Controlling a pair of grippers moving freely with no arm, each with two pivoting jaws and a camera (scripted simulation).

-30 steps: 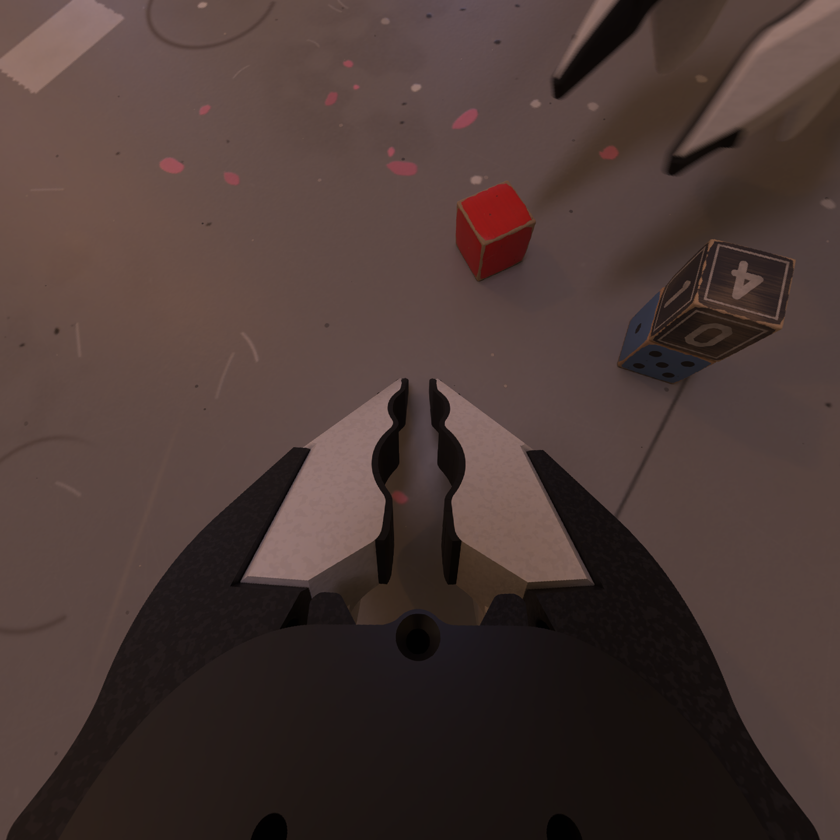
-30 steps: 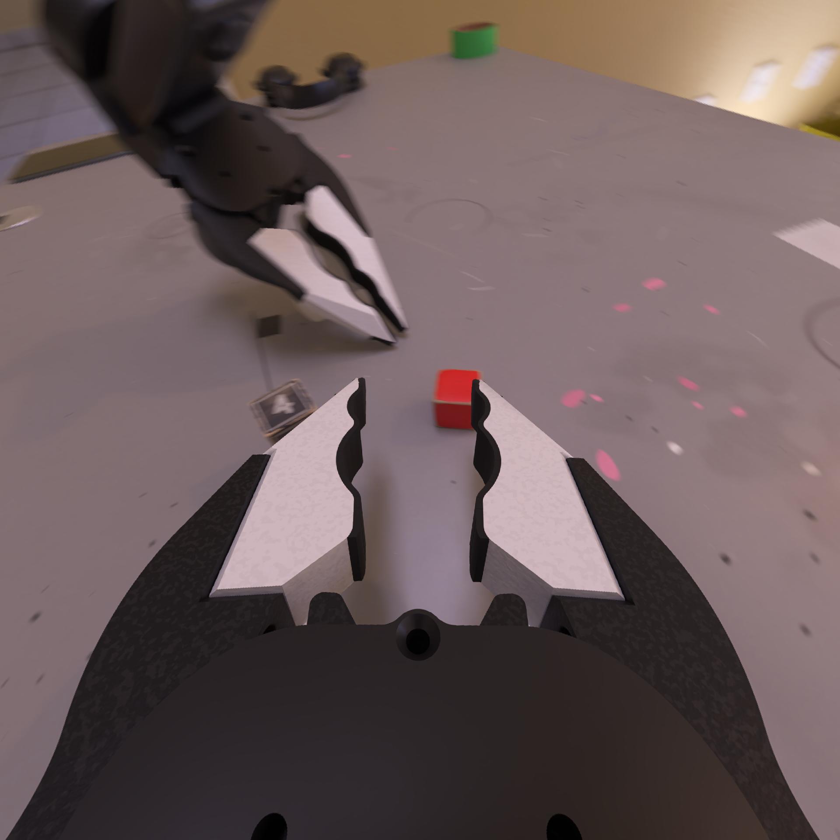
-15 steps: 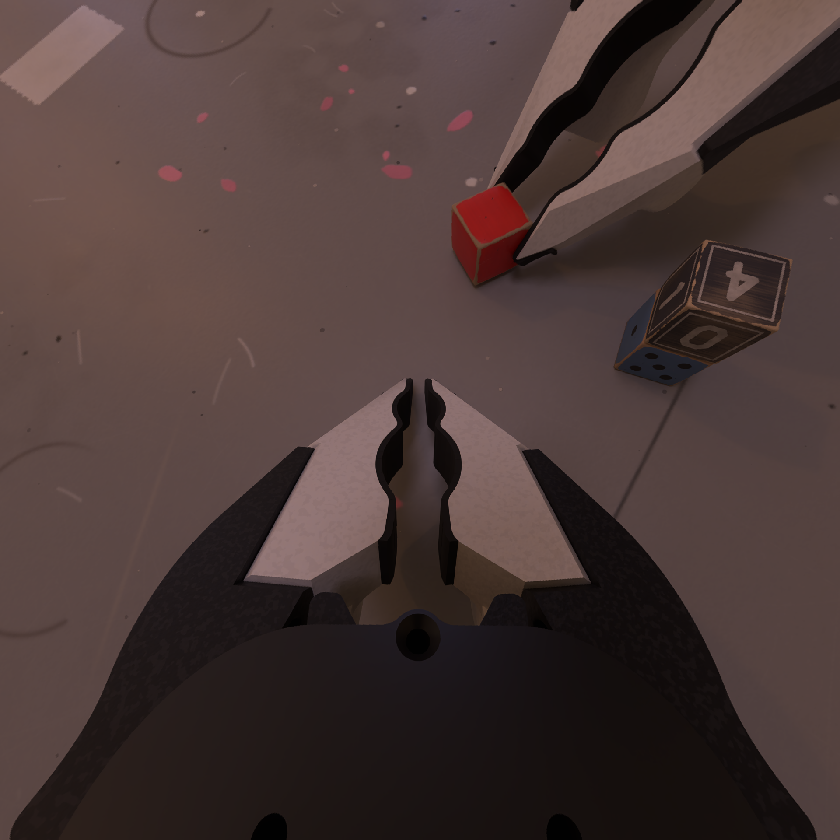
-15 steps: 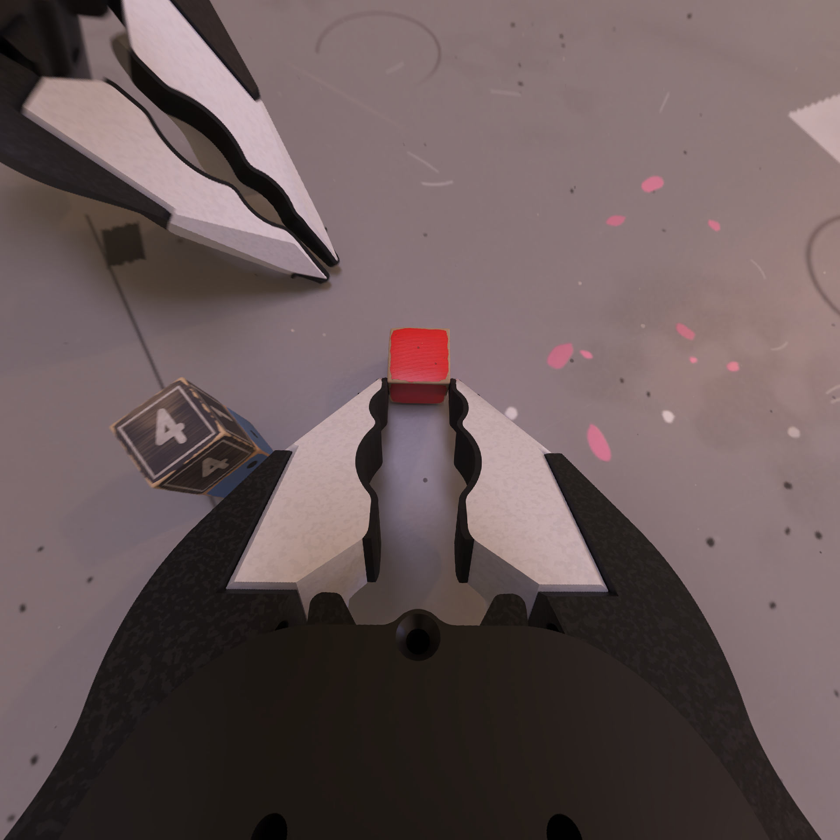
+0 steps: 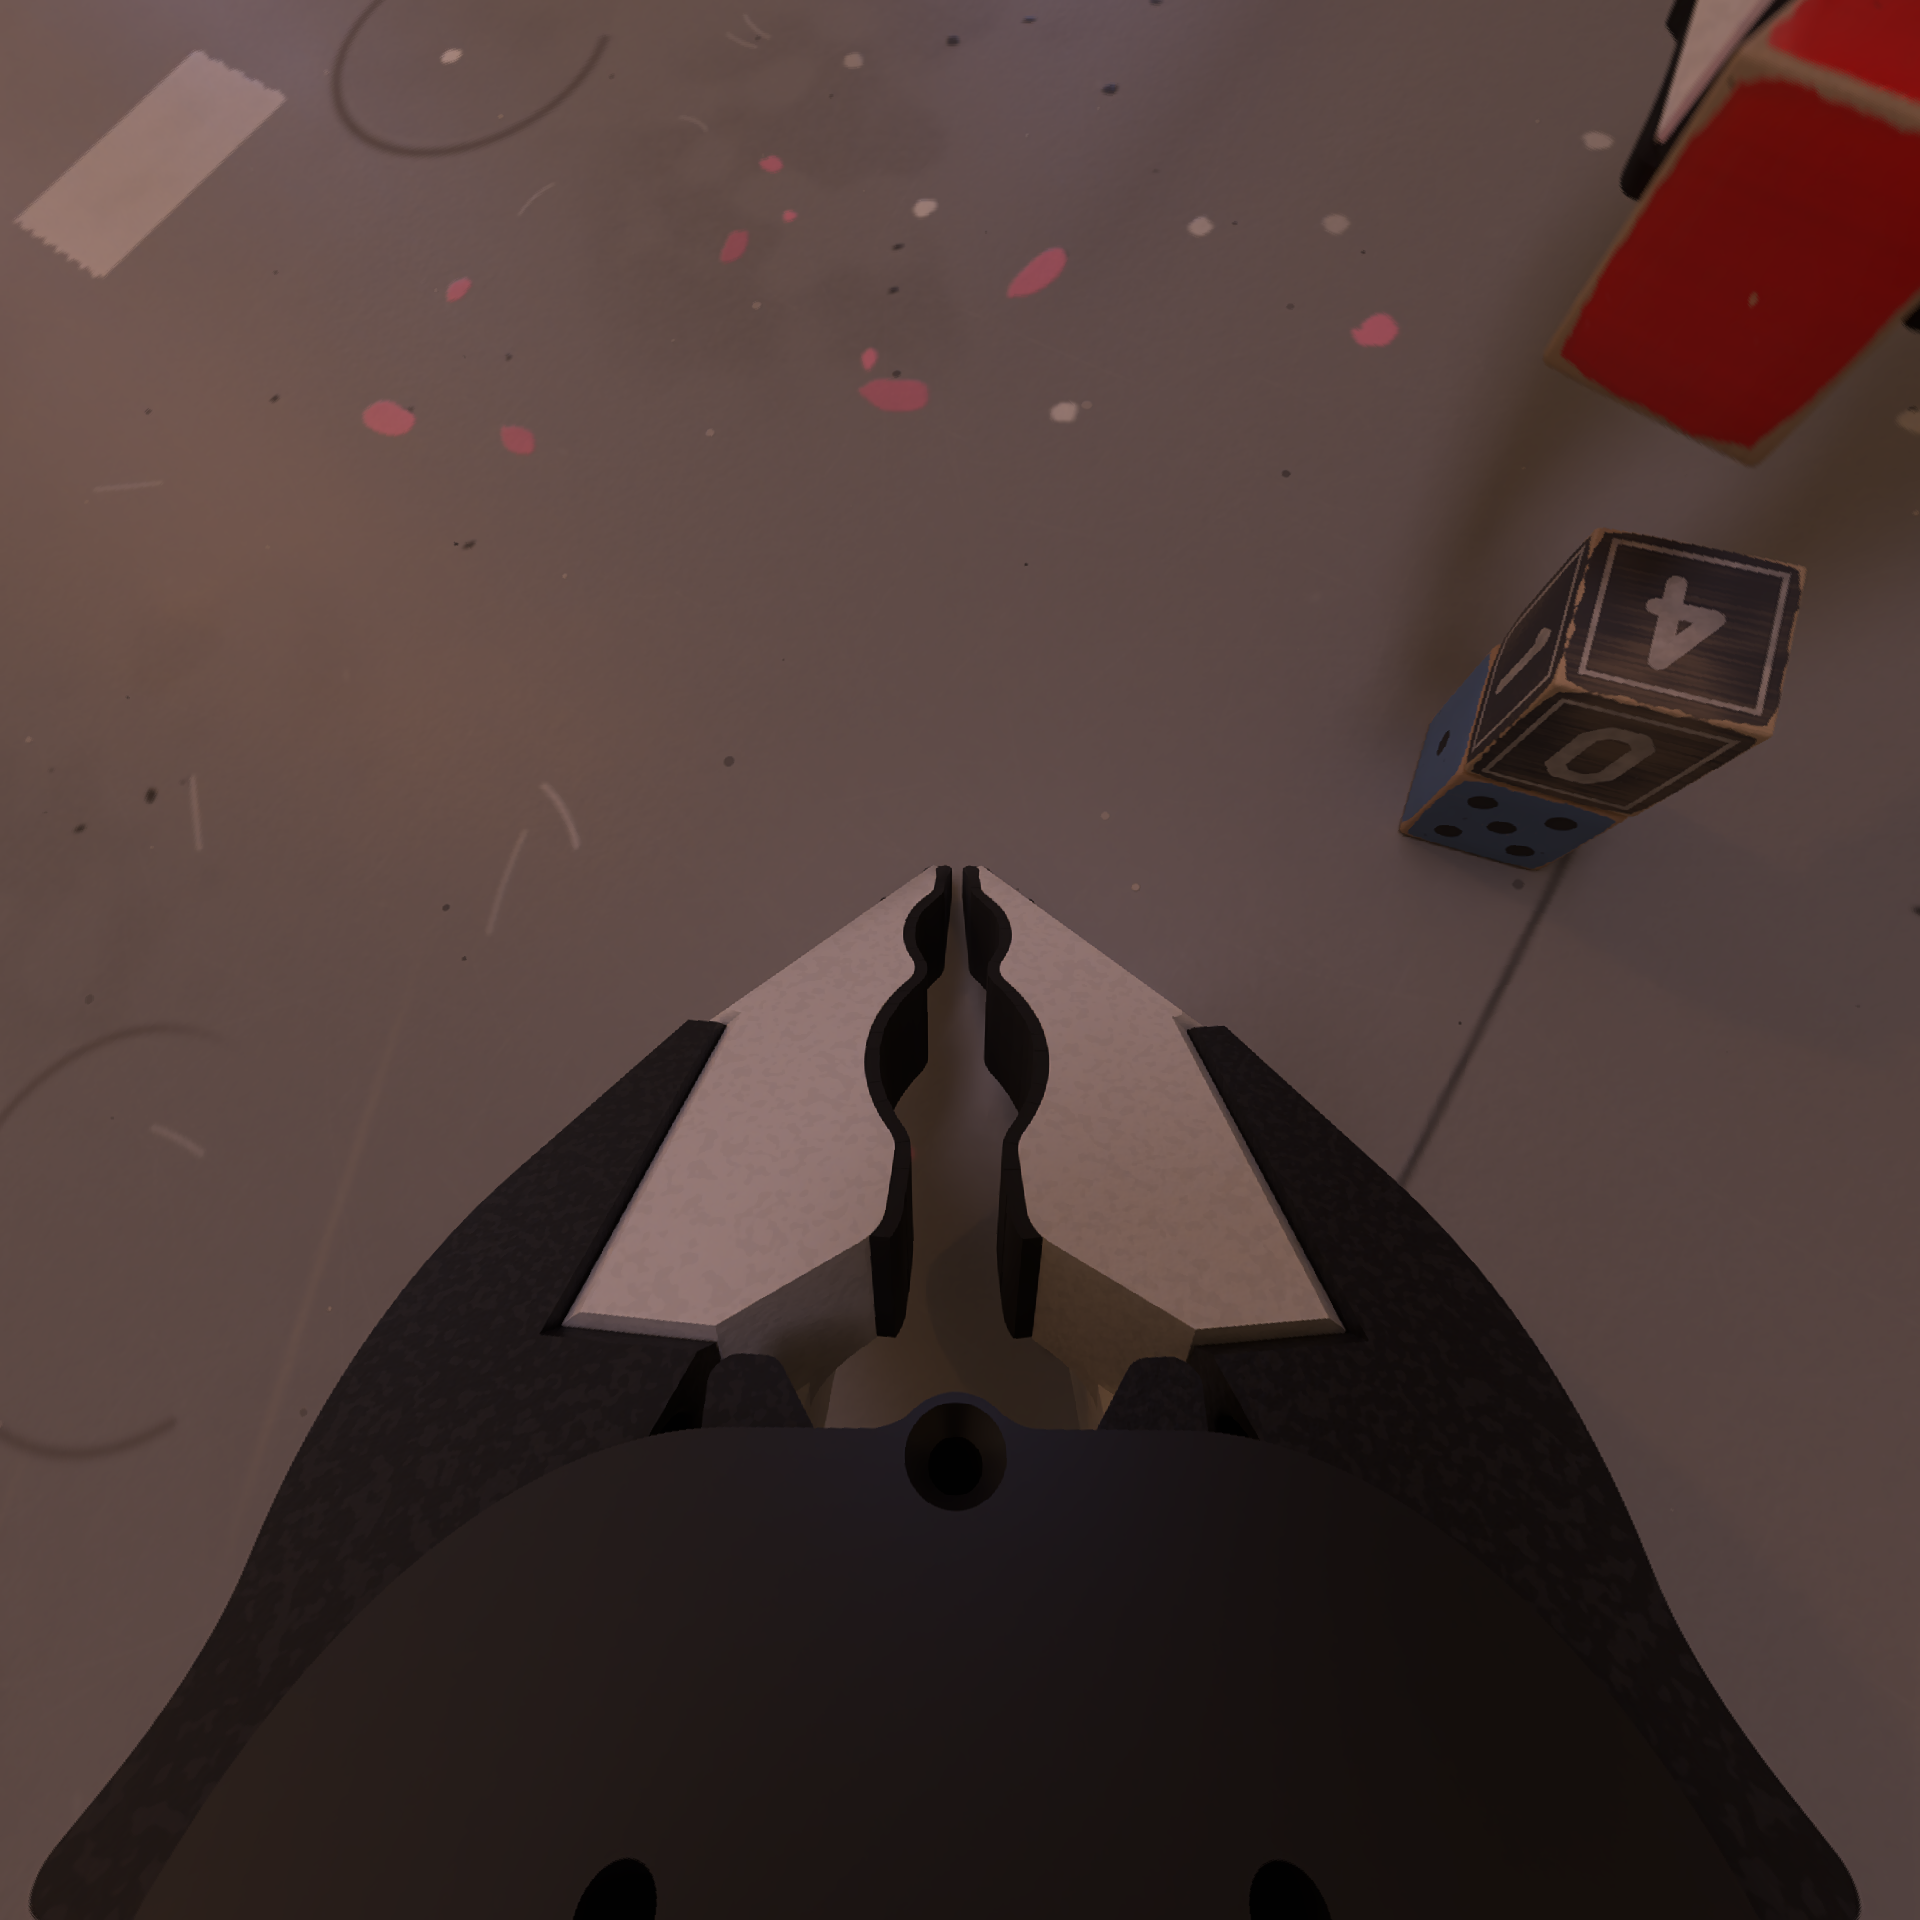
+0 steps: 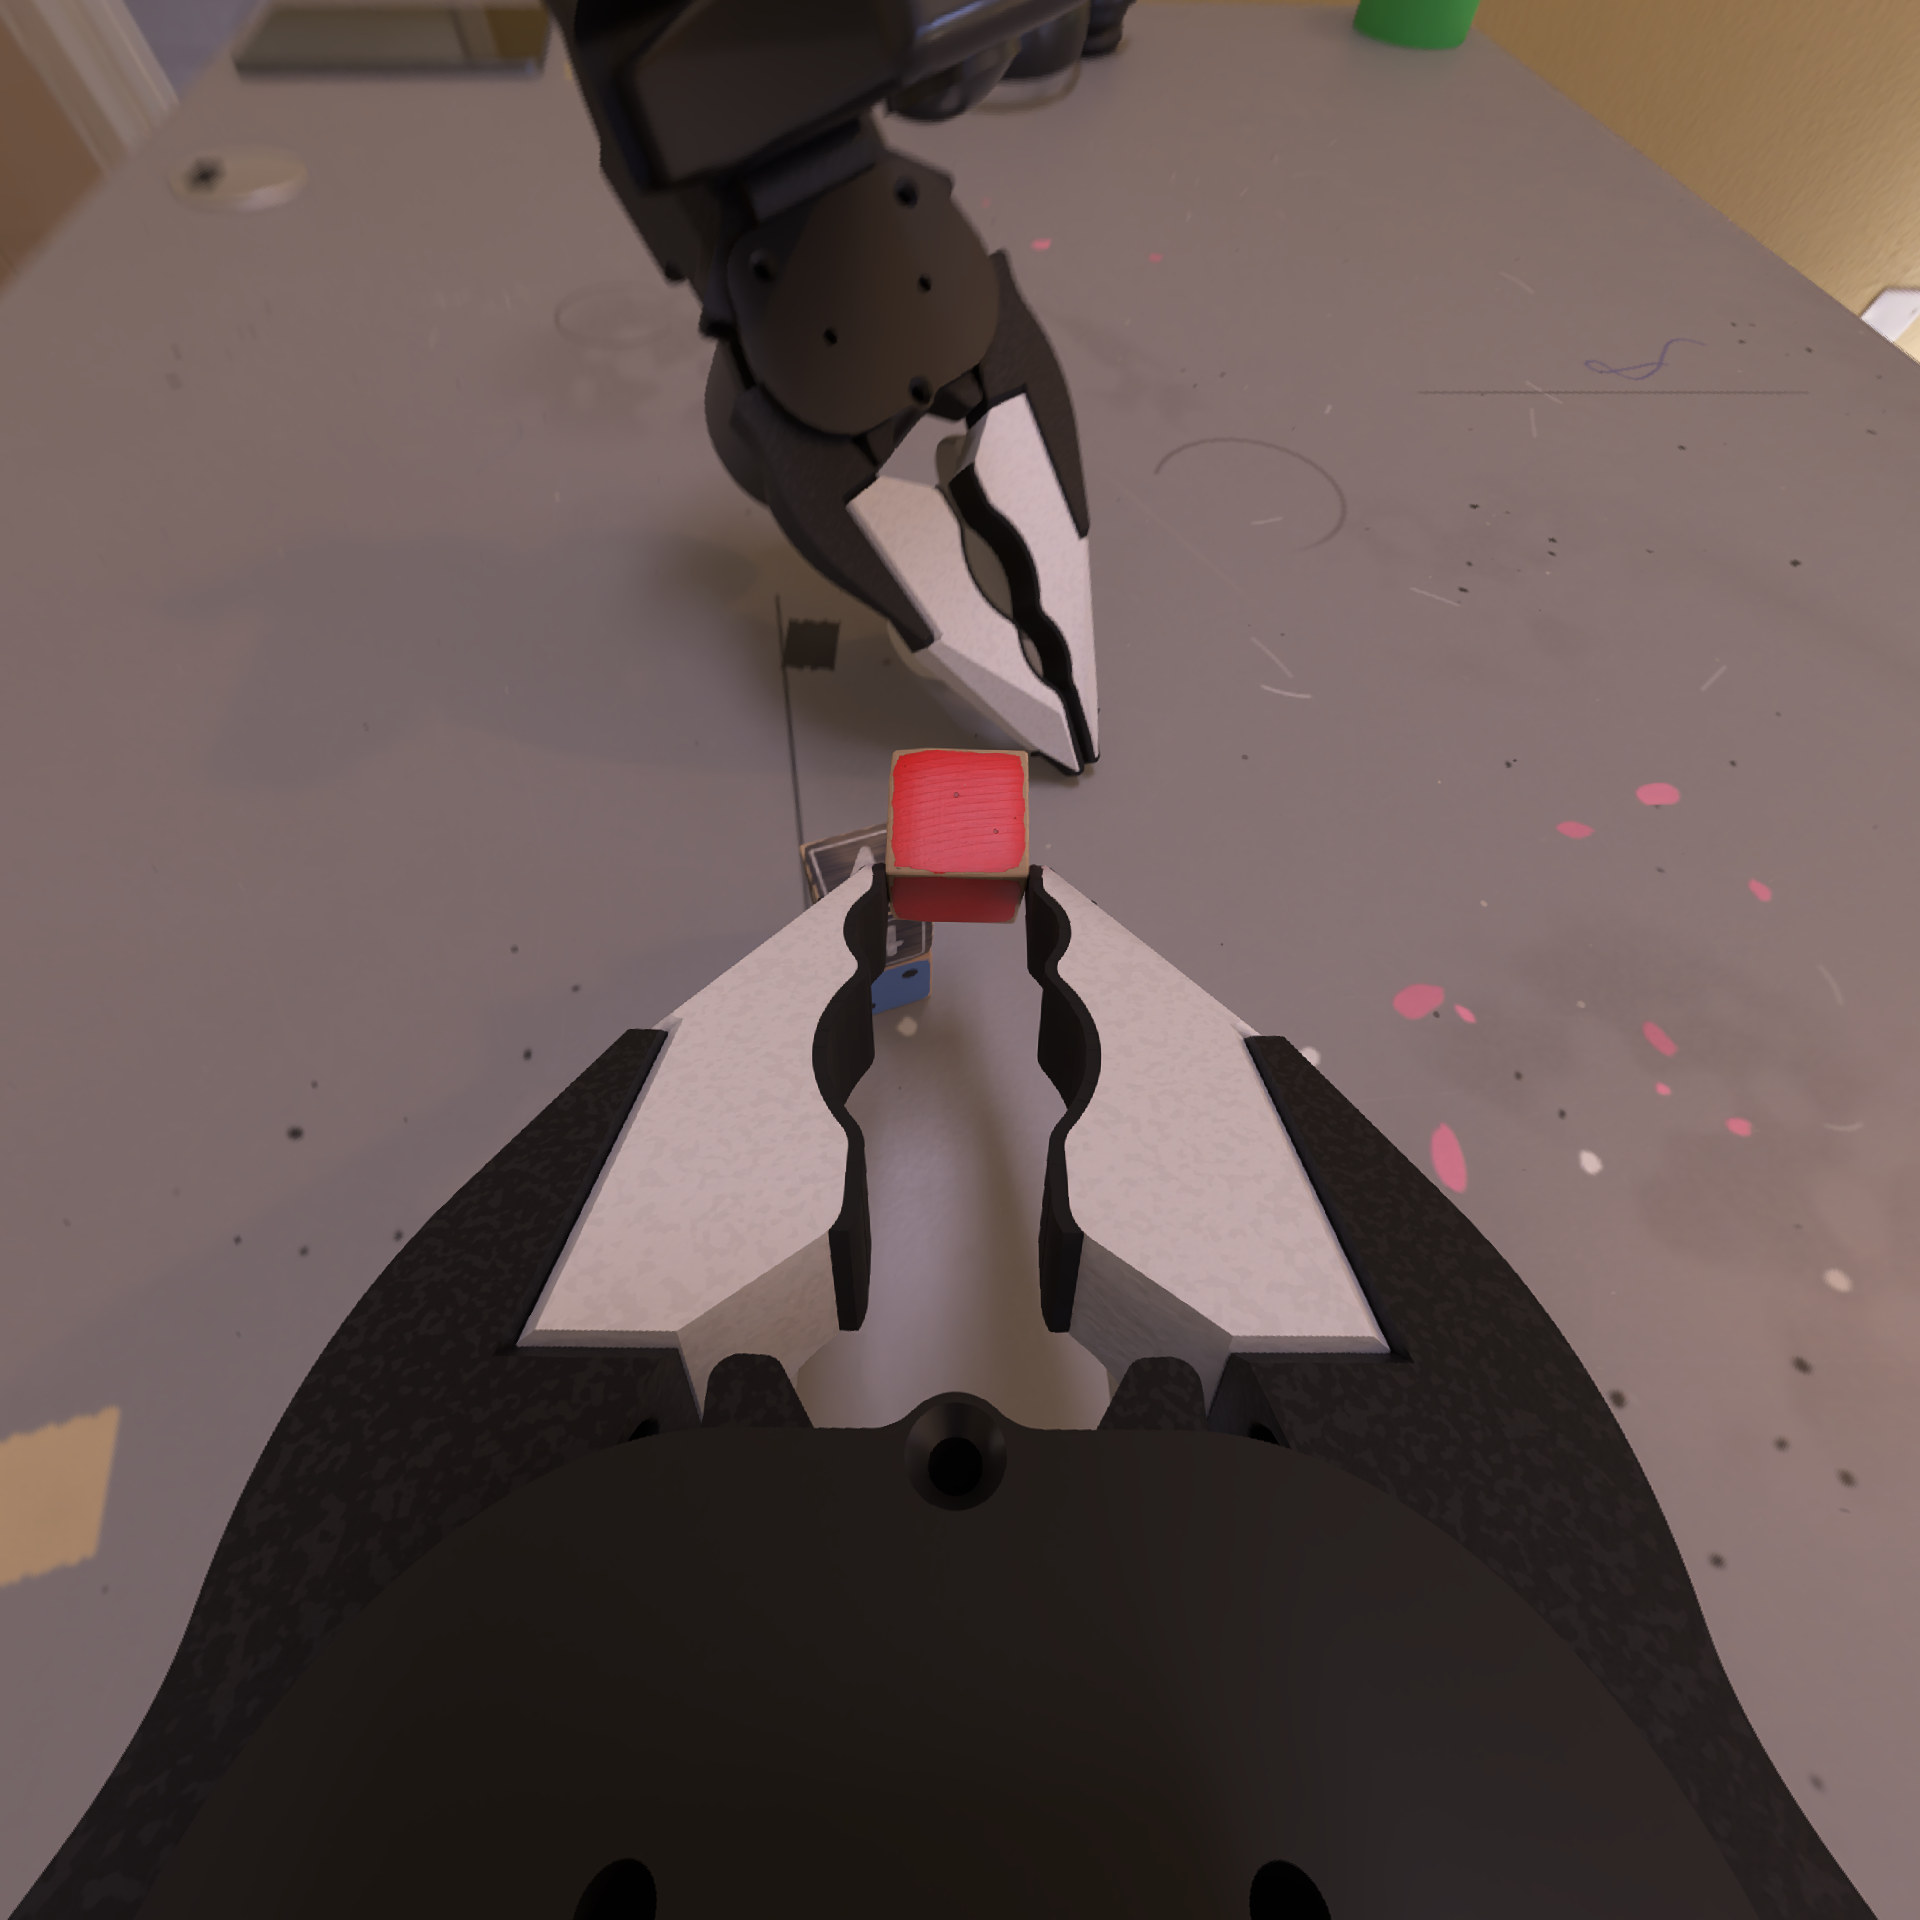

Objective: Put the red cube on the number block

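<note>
Your right claw (image 6: pixel 956 883) and left claw (image 5: pixel 956 873) match: each has a rounded, speckled matte-black body, two pale grey wedge fingers lined with wavy black pads, and one recessed round screw hole just behind the finger roots

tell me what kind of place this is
Probably a workshop or lab bench: a worn grey table with pink paint flecks, scratches and tape scraps, and a green roll at its far edge.
</note>
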